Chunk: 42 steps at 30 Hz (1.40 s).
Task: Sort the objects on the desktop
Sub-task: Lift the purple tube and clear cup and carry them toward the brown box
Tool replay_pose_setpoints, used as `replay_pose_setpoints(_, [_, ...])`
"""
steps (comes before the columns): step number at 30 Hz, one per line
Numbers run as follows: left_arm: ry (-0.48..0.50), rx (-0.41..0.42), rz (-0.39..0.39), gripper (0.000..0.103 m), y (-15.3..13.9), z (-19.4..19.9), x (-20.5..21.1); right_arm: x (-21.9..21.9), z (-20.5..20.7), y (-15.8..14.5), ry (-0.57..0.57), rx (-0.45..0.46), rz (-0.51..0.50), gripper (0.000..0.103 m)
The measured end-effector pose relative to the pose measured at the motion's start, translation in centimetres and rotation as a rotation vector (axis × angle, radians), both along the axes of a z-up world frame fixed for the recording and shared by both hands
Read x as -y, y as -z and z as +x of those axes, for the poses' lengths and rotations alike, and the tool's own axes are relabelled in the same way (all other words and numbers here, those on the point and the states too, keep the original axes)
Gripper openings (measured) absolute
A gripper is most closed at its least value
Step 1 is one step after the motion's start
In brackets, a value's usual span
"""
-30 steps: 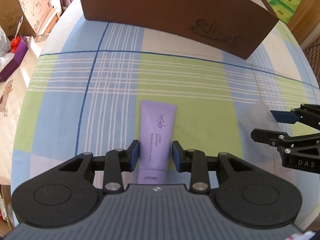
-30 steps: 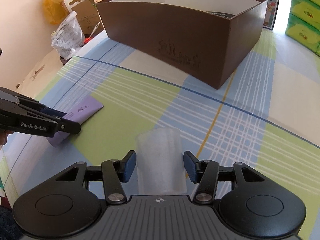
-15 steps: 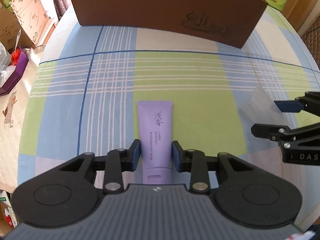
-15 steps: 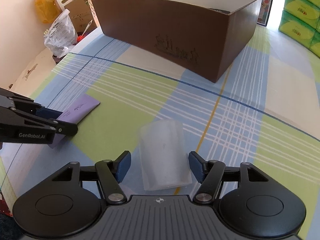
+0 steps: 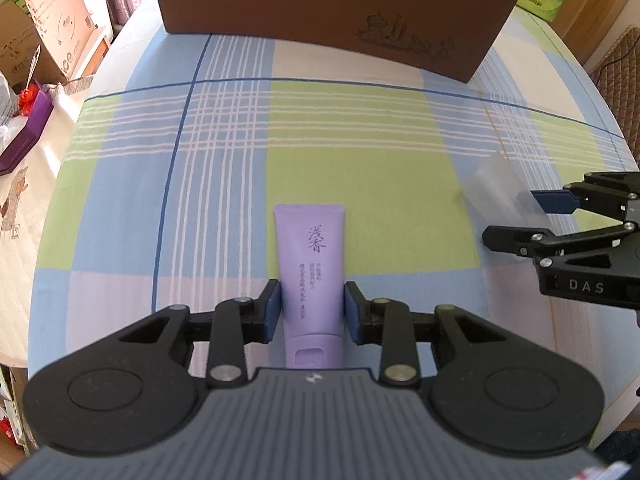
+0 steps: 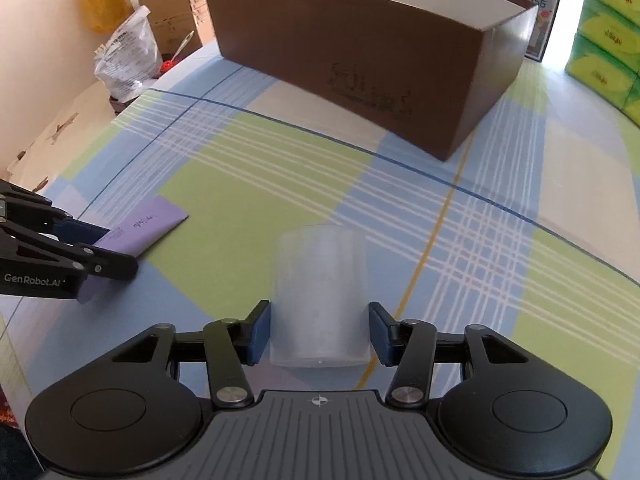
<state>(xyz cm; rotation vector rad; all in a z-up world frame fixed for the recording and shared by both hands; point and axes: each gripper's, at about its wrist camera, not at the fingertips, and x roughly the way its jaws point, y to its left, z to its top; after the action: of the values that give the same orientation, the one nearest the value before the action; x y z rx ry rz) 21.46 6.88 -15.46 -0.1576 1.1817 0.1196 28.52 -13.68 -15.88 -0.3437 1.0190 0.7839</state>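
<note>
A purple tube [image 5: 313, 276] lies between the fingers of my left gripper [image 5: 313, 312], whose pads press its sides; it looks raised a little off the plaid cloth. The tube also shows in the right wrist view [image 6: 140, 228], held in the left gripper [image 6: 104, 250]. A frosted clear cup [image 6: 320, 300] sits between the fingers of my right gripper [image 6: 320, 332], pads against its walls. The cup [image 5: 496, 188] and the right gripper [image 5: 516, 220] show at the right of the left wrist view. A large open brown box [image 6: 360, 56] stands at the back, also seen in the left wrist view [image 5: 320, 8].
The table carries a blue, green and white plaid cloth [image 5: 360, 160]. Cardboard boxes [image 5: 52, 32] and a purple item [image 5: 24, 136] stand off the left edge. A plastic bag [image 6: 128, 60] lies left of the box. Green tissue packs [image 6: 608, 40] are stacked at the right.
Both grippers have closed in on their objects and drawn back a little from the box. The right fingers narrowed onto the cup after being wider half a second ago.
</note>
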Motion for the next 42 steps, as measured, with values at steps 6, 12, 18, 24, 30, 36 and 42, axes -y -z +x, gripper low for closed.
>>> replay_pose_setpoints(6, [-0.016,-0.003,-0.015,0.028,-0.2,-0.9,-0.3,-0.3,-0.8,-1.1,-0.029,0.003,0.034,0.048])
replay_pose_setpoints(12, [-0.024,0.025,-0.013,0.028,-1.3,-1.0,-0.5,-0.3,-1.2,-2.2,-0.039,0.005,0.066,0.048])
replay_pose_setpoints(18, [-0.023,0.060,-0.006,0.028,-2.8,-0.5,-0.6,0.1,-1.1,-3.0,-0.036,0.004,0.083,0.048])
replay_pose_setpoints(24, [-0.013,0.086,-0.001,0.028,-3.9,-0.1,-0.4,0.6,-0.7,-3.4,-0.021,-0.002,0.091,0.048])
replay_pose_setpoints(30, [-0.012,0.109,-0.009,0.028,-4.8,0.1,-0.4,1.2,-0.4,-4.1,-0.005,0.000,0.103,0.048])
replay_pose_setpoints(36, [-0.007,0.137,-0.010,0.028,-6.0,0.2,-0.5,1.3,-0.1,-5.0,-0.006,0.003,0.123,0.048])
replay_pose_setpoints(42, [0.000,0.163,-0.009,0.028,-7.1,0.5,-0.6,1.0,0.1,-5.5,-0.010,0.003,0.134,0.048])
